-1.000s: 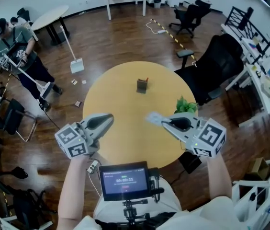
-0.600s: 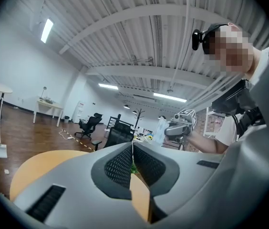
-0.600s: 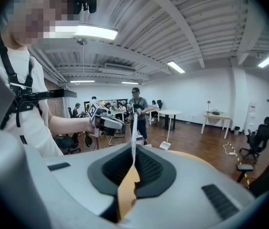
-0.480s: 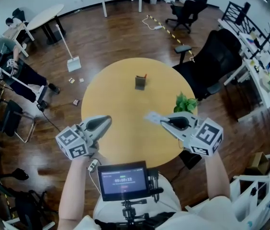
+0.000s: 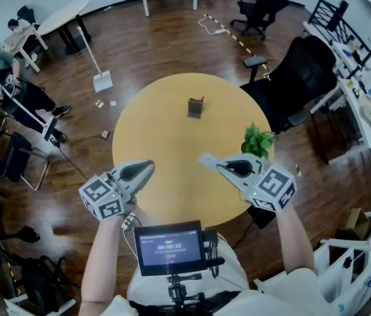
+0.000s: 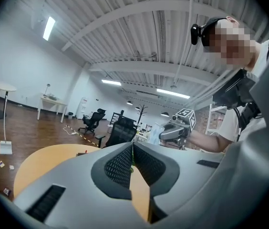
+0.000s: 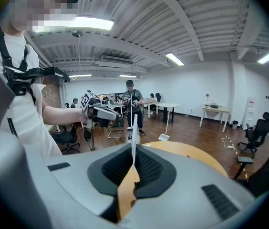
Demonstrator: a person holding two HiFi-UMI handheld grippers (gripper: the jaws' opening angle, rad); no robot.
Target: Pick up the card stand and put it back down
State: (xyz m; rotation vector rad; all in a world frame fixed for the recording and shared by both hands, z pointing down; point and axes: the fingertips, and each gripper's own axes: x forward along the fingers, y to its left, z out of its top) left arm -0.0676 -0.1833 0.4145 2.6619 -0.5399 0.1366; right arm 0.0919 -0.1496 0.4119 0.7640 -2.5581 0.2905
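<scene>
Jaws of the left gripper (image 5: 148, 165), pressed together, are best parted nearing the small dark card stand (image 5: 195, 107); the right gripper (image 5: 218, 166) is clamped on a thin white card (image 5: 205, 159).

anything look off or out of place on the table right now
Nothing spilled or tipped: the card stand sits upright on the round table, green plant at its right edge. Only oddity: the right gripper is shut on a thin white card.

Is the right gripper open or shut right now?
Shut. The right gripper has its pads closed on a thin white card, seen edge-on in its own view and poking past its tip in the head view.
</scene>
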